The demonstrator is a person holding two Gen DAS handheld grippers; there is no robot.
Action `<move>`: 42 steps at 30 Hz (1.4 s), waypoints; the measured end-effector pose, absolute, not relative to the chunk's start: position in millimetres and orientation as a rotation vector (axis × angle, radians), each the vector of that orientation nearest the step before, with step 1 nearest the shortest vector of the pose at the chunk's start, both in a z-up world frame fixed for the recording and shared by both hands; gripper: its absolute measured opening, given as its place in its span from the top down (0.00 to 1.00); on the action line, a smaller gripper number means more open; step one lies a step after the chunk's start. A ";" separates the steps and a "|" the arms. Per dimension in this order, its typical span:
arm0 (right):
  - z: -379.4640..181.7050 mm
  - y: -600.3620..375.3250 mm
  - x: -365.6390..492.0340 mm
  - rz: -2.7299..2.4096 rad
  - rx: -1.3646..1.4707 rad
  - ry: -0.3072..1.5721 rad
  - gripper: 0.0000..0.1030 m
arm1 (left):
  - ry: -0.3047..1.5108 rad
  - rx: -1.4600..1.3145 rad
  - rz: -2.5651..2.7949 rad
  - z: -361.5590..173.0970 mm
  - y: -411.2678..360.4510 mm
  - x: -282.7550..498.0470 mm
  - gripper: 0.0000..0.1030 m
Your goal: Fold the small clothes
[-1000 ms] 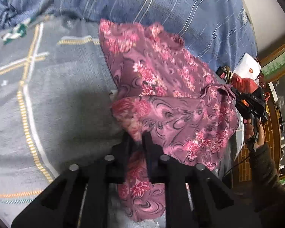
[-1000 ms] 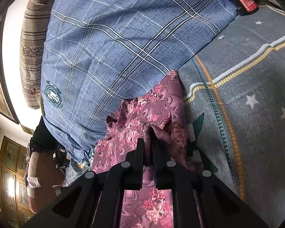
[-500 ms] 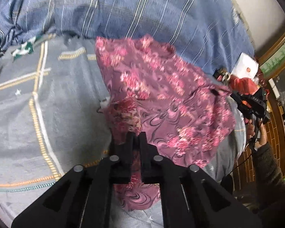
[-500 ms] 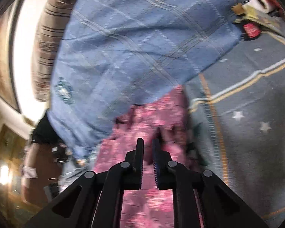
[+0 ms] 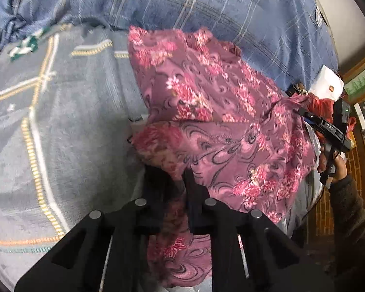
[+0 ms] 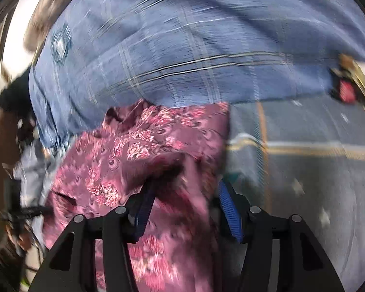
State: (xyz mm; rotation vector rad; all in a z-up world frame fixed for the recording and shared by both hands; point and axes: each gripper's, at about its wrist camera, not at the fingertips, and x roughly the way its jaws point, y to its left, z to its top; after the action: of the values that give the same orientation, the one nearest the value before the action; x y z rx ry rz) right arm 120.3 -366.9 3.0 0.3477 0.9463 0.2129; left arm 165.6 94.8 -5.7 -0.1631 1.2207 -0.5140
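A maroon floral garment (image 5: 206, 112) lies partly folded on a grey bedspread (image 5: 60, 133). My left gripper (image 5: 174, 177) is shut on its near corner, with cloth bunched between the fingers. In the right wrist view, which is blurred, the garment (image 6: 138, 150) lies under my right gripper (image 6: 186, 194). Its jaws stand wide apart with blue pads (image 6: 227, 206) showing and cloth lying loose between them. The right gripper also shows in the left wrist view (image 5: 301, 114) at the garment's far right edge.
A blue plaid quilt (image 5: 206, 7) is heaped behind the garment. A white box (image 5: 327, 85) and red items sit at the right bed edge. Small clutter (image 6: 345, 90) lies at the far right in the right wrist view.
My right gripper has opened and let go of the garment fold. The left gripper stays shut on its corner. The garment has dropped flatter onto the bed.
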 end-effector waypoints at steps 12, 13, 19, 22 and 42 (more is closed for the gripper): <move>54.5 -365.4 101.4 0.392 0.476 0.718 0.95 | 0.970 -0.201 -0.535 83.6 108.8 151.8 0.95; 60.5 -368.9 104.3 0.382 0.497 0.699 0.95 | 0.954 -0.197 -0.526 87.2 106.6 158.4 0.95; 67.8 -396.3 133.7 0.259 0.613 0.636 0.95 | 0.918 -0.259 -0.446 94.4 99.0 246.8 0.95; 55.9 -410.2 156.5 0.183 0.667 0.639 0.96 | 0.916 -0.235 -0.395 84.3 89.7 285.8 0.95; 12.0 -382.2 183.4 0.186 0.639 0.801 0.68 | 1.063 -0.262 -0.352 26.0 96.6 304.7 0.57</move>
State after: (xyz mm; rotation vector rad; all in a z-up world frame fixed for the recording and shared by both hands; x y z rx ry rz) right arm 183.4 -382.2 12.0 0.6388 0.8011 0.1860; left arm 304.7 96.6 26.0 -0.2617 1.0626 -0.3522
